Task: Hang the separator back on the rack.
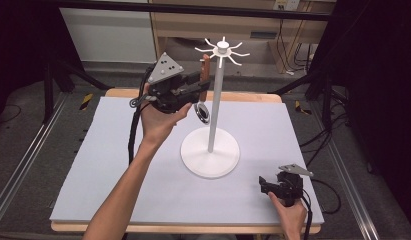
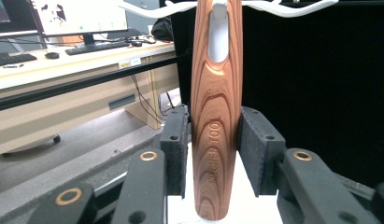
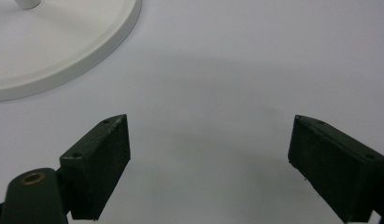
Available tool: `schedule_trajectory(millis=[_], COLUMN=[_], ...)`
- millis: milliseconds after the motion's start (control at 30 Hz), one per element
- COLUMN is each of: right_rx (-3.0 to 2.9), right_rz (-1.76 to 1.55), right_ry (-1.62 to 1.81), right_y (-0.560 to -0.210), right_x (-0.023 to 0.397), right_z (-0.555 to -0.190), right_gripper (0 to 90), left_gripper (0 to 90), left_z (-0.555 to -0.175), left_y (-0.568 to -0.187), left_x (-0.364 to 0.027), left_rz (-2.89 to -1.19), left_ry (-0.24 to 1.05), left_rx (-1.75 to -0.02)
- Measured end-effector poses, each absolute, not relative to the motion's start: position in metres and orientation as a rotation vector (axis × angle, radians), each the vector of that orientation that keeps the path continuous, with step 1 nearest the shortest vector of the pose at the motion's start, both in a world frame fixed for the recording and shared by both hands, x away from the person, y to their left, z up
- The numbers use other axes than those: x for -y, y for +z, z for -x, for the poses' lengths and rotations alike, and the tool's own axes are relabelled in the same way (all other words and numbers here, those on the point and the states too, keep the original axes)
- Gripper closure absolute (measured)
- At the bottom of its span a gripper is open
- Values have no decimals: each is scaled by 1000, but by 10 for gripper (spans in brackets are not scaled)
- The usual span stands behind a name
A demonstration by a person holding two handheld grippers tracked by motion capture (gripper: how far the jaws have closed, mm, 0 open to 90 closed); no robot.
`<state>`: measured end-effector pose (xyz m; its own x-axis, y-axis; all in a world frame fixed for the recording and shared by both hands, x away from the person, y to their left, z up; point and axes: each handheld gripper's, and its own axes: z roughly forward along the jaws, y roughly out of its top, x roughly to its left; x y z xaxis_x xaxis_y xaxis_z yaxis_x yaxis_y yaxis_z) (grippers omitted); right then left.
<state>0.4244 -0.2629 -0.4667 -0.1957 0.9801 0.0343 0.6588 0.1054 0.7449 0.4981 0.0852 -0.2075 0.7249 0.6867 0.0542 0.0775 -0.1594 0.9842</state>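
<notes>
One white hook stand (image 1: 210, 150) was counted on one surface (image 1: 118, 185). One wooden-handled kitchen tool (image 1: 205, 75) was recorded. Two claws were listed: left claw (image 1: 200, 85), right claw (image 1: 263, 185).

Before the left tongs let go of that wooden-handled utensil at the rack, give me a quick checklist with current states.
1. Hook through handle slot: ok. A white hook sits inside the slot of the wooden handle.
2. Left tongs released: not ok. The left pad touches the handle; a thin gap shows at the right pad.
3. Utensil hangs straight: ok. It looks vertical beside the rack pole, metal head down.
4. Rack base flat on the table: ok.
5. Right tongs out of the way: ok. Open, low over the table near the base.
6. Hook will bear the weight alone: cannot tell.
</notes>
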Motion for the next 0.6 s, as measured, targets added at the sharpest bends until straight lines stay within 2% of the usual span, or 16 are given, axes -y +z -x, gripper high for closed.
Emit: schedule_trajectory(millis=[300, 600], right_rx=[-1909, -1902], right_rz=[-1596, -1612], right_ry=[892, 890], right_y=[-466, -466], right_x=[263, 264], right_z=[-424, -424], right_gripper=[133, 129], left_gripper=[520, 437], left_z=[-490, -480], left_y=[-209, -231], left_x=[-101, -133], left_rz=[-1687, -1723], left_ry=[592, 603], left_rx=[-637, -691])
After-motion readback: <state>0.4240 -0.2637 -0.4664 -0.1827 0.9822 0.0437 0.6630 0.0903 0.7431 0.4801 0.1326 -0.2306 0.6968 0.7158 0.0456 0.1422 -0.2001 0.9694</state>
